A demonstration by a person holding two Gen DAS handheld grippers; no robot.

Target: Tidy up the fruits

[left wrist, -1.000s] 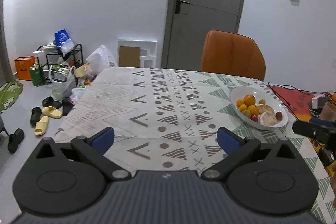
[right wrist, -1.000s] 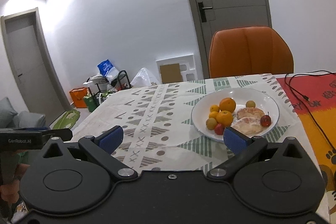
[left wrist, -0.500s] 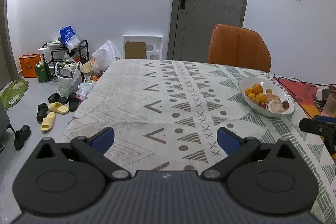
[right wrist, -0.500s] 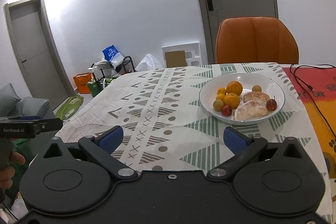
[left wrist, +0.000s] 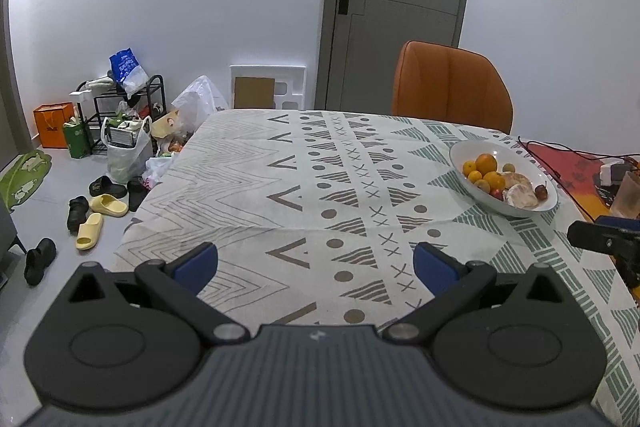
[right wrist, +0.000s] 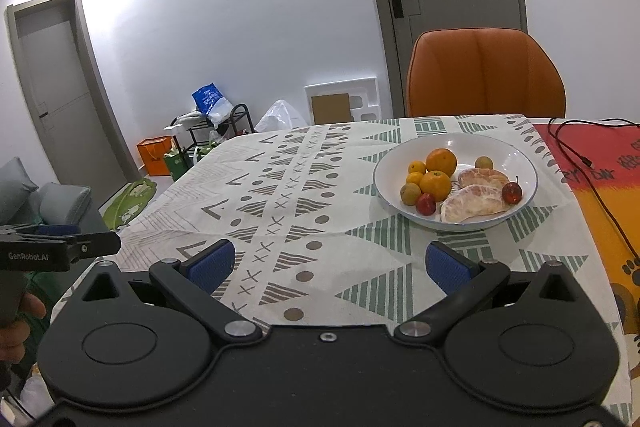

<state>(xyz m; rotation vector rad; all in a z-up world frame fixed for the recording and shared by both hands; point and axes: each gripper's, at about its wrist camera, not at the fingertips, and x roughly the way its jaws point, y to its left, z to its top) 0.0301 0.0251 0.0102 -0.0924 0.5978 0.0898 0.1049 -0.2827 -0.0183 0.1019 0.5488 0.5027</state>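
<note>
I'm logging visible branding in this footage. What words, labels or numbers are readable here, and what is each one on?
"GenRobot.AI": white lettering on the side of the left gripper, seen at the left edge of the right wrist view.
Red and orange mat: dark characters near its right edge, cut off and not readable.
Blue bag on the rack: white print, too small to read.
Orange bag on the floor: dark mark, too blurred to read.
Nothing else is legible.

The left gripper (left wrist: pixel 316 265) had a ribbed grey body, two black round housings with disc insets, black linkage arms on silver pivot screws, and blue pads (left wrist: pixel 198 262). The right gripper (right wrist: pixel 330 267) was all black, with one small centre screw, silver pivots and blue pads (right wrist: pixel 444 267). White "GenRobot.AI" lettering marked the left gripper's side. Bare fingers (right wrist: pixel 18 323) showed on its handle.
</note>
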